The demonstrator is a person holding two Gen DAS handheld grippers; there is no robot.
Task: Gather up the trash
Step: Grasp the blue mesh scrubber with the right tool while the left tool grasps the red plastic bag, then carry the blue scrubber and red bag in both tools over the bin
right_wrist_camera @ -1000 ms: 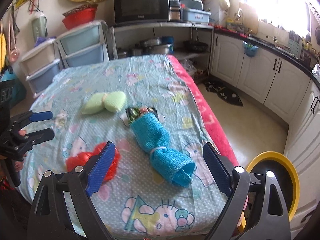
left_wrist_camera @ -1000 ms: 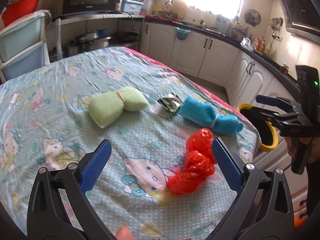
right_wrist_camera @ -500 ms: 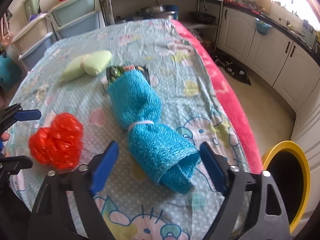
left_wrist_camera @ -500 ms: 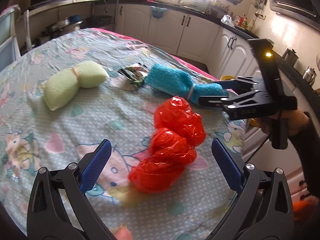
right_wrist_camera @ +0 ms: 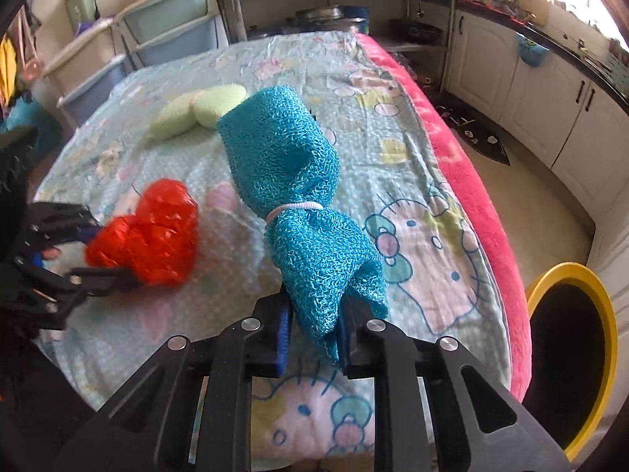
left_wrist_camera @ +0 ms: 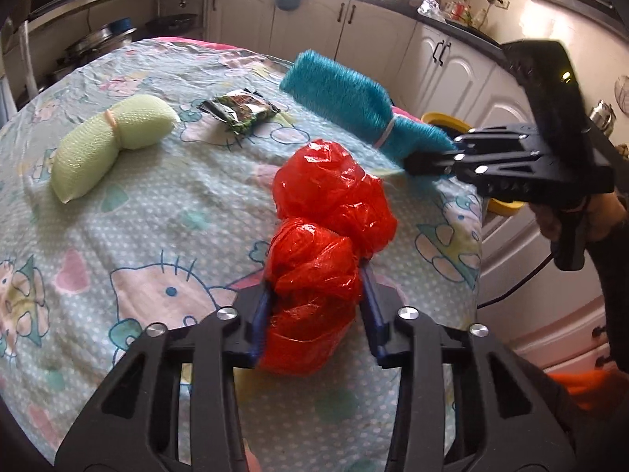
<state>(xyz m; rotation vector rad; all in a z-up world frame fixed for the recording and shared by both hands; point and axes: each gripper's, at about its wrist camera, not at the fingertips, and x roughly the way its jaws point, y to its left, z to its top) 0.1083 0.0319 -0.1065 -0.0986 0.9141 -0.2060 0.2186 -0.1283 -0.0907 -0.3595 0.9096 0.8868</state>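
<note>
My left gripper (left_wrist_camera: 316,299) is shut on a crumpled red plastic bag (left_wrist_camera: 326,236) on the Hello Kitty cloth. The bag also shows in the right wrist view (right_wrist_camera: 149,236). My right gripper (right_wrist_camera: 314,326) is shut on the near end of a blue knitted bundle (right_wrist_camera: 298,204) tied with a white band, its far end raised; the bundle also shows in the left wrist view (left_wrist_camera: 354,106). A green bundle (left_wrist_camera: 106,145) and a dark snack wrapper (left_wrist_camera: 240,108) lie farther back. A yellow-rimmed trash bin (right_wrist_camera: 570,354) stands on the floor to the right.
The table (right_wrist_camera: 393,118) has a pink edge on its right side. White cabinets (left_wrist_camera: 354,27) line the far wall. Plastic drawers (right_wrist_camera: 169,27) stand behind the table. The right gripper's body (left_wrist_camera: 523,157) hangs over the table's right corner.
Both grippers have moved forward and closed: the left on the red bag, the right on the blue bundle. The blue bundle has tilted up off the cloth, uncovering the wrapper.
</note>
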